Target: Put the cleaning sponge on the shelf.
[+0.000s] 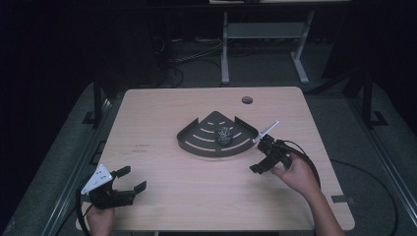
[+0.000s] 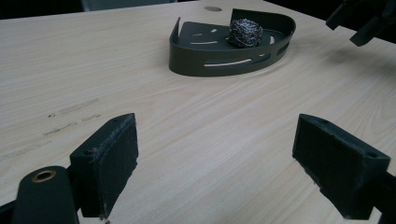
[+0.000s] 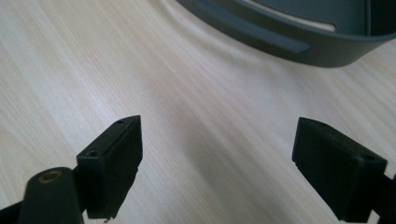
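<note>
The steel-wool scourer (image 1: 224, 134) sits inside the dark corner tray (image 1: 196, 145), just ahead of the right hand-held gripper (image 1: 263, 155), whose jaws gape empty, apparently lined up to reach in. The left hand-held gripper (image 1: 129, 179), likewise released, waits well back on the worktop (image 1: 162, 108).

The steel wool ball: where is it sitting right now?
In the high view, the steel wool ball lies inside the dark corner tray at mid-table, nearer the right gripper.
</note>
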`<state>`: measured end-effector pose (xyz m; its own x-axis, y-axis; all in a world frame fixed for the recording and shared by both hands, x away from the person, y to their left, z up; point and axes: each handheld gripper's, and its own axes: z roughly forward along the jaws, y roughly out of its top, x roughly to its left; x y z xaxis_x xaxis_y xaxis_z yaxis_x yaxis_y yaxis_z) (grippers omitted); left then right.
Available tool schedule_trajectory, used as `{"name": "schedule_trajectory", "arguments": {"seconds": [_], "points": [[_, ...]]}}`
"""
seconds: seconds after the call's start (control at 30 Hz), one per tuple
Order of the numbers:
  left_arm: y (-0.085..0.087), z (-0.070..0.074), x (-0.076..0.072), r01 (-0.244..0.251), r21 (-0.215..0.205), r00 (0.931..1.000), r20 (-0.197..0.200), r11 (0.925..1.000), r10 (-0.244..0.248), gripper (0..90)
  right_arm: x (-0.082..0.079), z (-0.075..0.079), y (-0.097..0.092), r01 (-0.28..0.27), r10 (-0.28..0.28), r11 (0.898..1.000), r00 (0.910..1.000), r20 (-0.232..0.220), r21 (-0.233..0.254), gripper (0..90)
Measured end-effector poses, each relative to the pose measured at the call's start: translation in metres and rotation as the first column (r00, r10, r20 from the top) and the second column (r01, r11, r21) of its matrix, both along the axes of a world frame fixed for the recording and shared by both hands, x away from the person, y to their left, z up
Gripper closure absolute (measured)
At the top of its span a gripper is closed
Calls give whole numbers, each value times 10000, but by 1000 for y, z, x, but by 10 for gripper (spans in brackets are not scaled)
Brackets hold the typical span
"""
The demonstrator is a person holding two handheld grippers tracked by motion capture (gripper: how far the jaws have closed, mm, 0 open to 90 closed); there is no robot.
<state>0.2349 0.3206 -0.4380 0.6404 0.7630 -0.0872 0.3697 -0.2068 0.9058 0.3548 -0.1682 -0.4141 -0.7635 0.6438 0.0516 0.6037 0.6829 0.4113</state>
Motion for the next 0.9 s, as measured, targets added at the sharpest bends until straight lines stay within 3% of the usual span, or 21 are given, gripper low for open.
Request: {"name": "schedule_trajectory", "arguments": {"seconds": [0.9], "points": [[1, 0, -1, -68, -8, 10000, 7, 10000, 68, 137, -44, -16, -32, 283, -292, 9979, 9995, 141, 583, 161]]}}
